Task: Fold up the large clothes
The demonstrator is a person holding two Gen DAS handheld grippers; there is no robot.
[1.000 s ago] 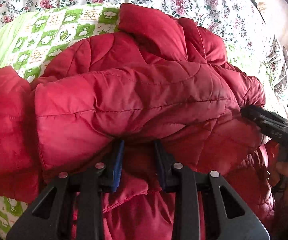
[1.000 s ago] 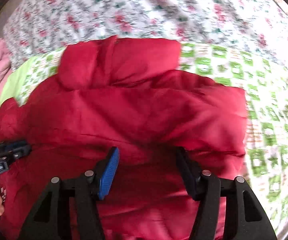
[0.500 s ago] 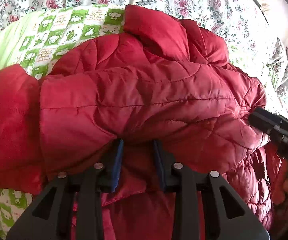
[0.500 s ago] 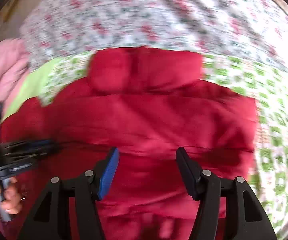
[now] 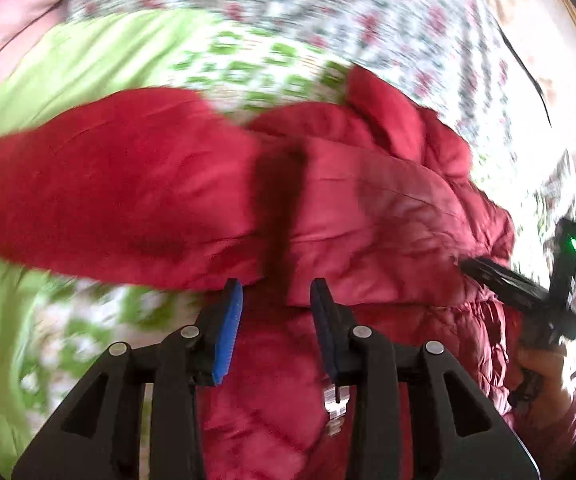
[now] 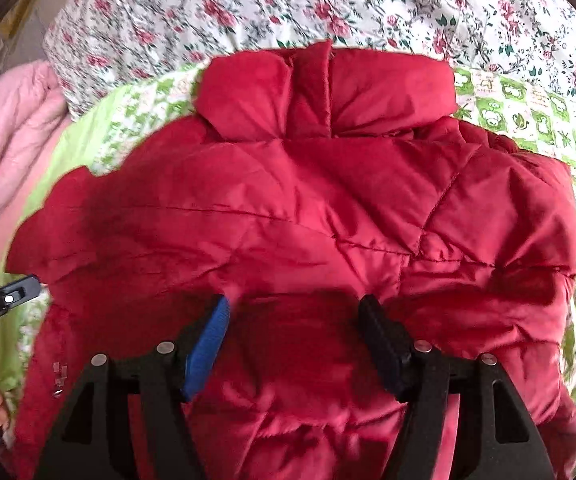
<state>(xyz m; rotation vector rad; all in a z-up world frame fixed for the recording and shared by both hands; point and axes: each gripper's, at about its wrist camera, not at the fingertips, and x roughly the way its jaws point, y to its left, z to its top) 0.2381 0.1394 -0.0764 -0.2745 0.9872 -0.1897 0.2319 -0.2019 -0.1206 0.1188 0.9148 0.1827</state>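
Note:
A red quilted jacket (image 6: 308,208) lies on a bed, collar (image 6: 328,92) at the far side, its sleeves folded across the body. In the left wrist view the jacket (image 5: 368,208) fills the middle and a sleeve (image 5: 107,184) stretches to the left; the view is blurred. My left gripper (image 5: 275,300) is open, its jaws apart just above the jacket's fold, holding nothing. My right gripper (image 6: 294,312) is open wide over the jacket's lower part, empty. It also shows in the left wrist view (image 5: 500,276), and the left gripper shows at the left edge of the right wrist view (image 6: 11,292).
Under the jacket lies a green-and-white patterned blanket (image 6: 528,108) on a floral bedsheet (image 6: 288,0). A pink quilted garment (image 6: 3,132) lies at the left. A metal zipper pull (image 5: 334,400) hangs by the left gripper's right finger.
My left gripper has let go of the jacket's fold, opened and swung left and back. My right gripper has stayed open and shifted slightly over the jacket.

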